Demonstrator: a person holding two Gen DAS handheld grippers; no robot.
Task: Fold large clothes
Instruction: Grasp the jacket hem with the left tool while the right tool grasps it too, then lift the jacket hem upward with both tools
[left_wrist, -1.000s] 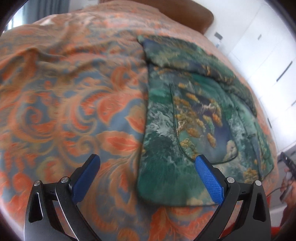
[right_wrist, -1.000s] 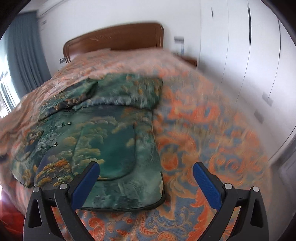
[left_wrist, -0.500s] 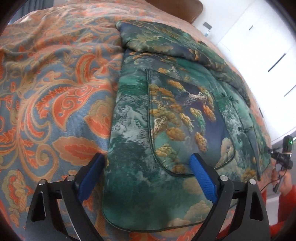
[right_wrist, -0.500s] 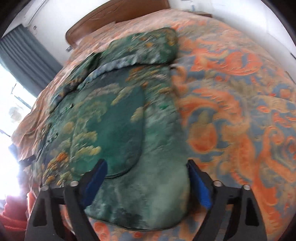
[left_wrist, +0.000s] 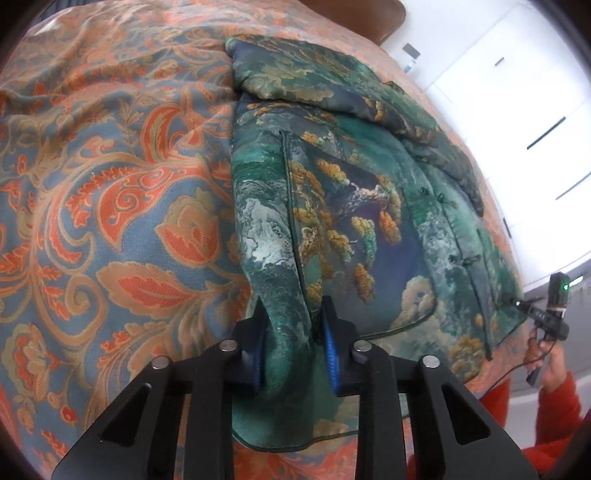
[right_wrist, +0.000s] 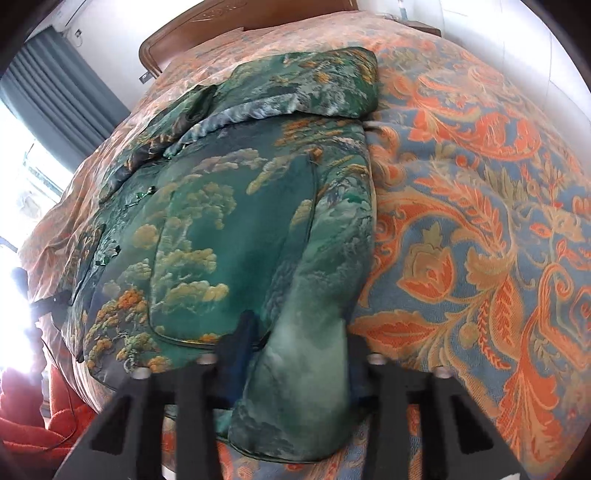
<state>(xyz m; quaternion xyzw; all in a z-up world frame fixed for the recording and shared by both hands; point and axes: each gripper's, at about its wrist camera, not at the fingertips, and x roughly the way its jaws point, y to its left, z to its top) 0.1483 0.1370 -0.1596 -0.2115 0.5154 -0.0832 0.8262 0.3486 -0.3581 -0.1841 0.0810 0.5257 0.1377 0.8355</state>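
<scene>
Both grippers, left (left_wrist: 295, 350) and right (right_wrist: 299, 347), have closed, pinching the green brocade jacket's (left_wrist: 351, 206) six-o'clock hem, seemingly securely; you next lift toward twelve.

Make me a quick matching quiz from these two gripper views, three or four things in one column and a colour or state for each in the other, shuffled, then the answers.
Things:
1. jacket
2. bedspread
3. left gripper
4. headboard

Descriptions:
A. brown wood
B. closing on a bunched hem fold
C. orange and blue paisley
D. green landscape print, lying flat on the bed

Pairs: 1-D, 2-C, 3-B, 4-A
</scene>
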